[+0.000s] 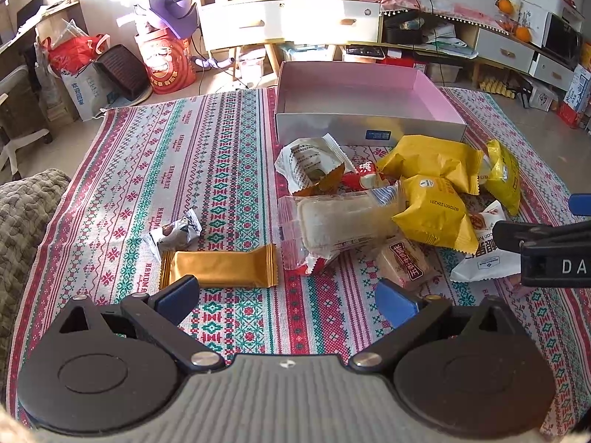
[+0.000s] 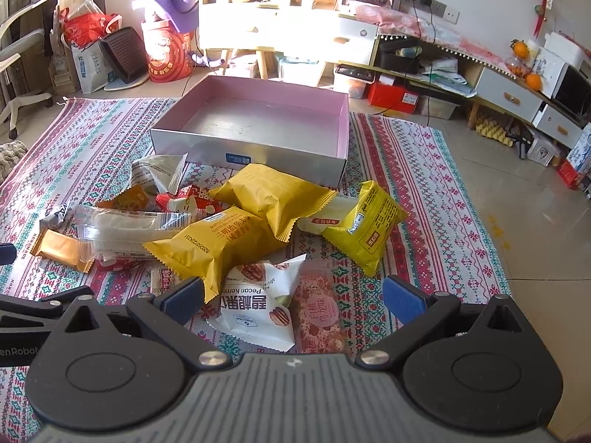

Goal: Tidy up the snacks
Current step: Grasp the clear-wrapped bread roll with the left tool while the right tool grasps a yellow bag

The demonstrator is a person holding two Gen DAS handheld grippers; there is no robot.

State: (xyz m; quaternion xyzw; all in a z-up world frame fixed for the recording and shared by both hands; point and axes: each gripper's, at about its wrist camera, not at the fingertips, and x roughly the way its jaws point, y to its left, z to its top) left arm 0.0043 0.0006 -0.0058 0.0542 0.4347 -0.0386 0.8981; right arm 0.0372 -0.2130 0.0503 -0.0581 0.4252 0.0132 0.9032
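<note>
Nothing is packed yet: the box (image 2: 258, 155) stands empty on the patterned cloth (image 1: 221, 140), and all the snacks lie on the cloth on the near side of the box.

The left gripper (image 1: 288, 297) has its jaws wide apart and empty. Just ahead of its left finger lies the gold bar (image 1: 219, 268), long axis crosswise to the jaws, with the small silver wrapper (image 1: 175, 232) touching its far left end. This pair sits apart from the heap, to the box's near left, and the left hand is plainly the nearer one for it.

The right gripper (image 2: 293, 302) is likewise spread open, holding nothing. Between its fingers lies the white pecan pack (image 2: 258, 306), beside a pink bar (image 2: 319, 313) that points toward the box. My guess is that the pecan pack is the easiest first pick: a short reach down, close, then carry forward to the box.

Counted, as far as the overlap allows: three yellow pillow packs (image 2: 269, 195), one long clear-wrapped cake (image 1: 340, 221), one red sweet (image 1: 364, 175), one white-and-orange torn-looking pack (image 1: 310, 162), one small beige square (image 1: 402, 262). More may hide underneath.
</note>
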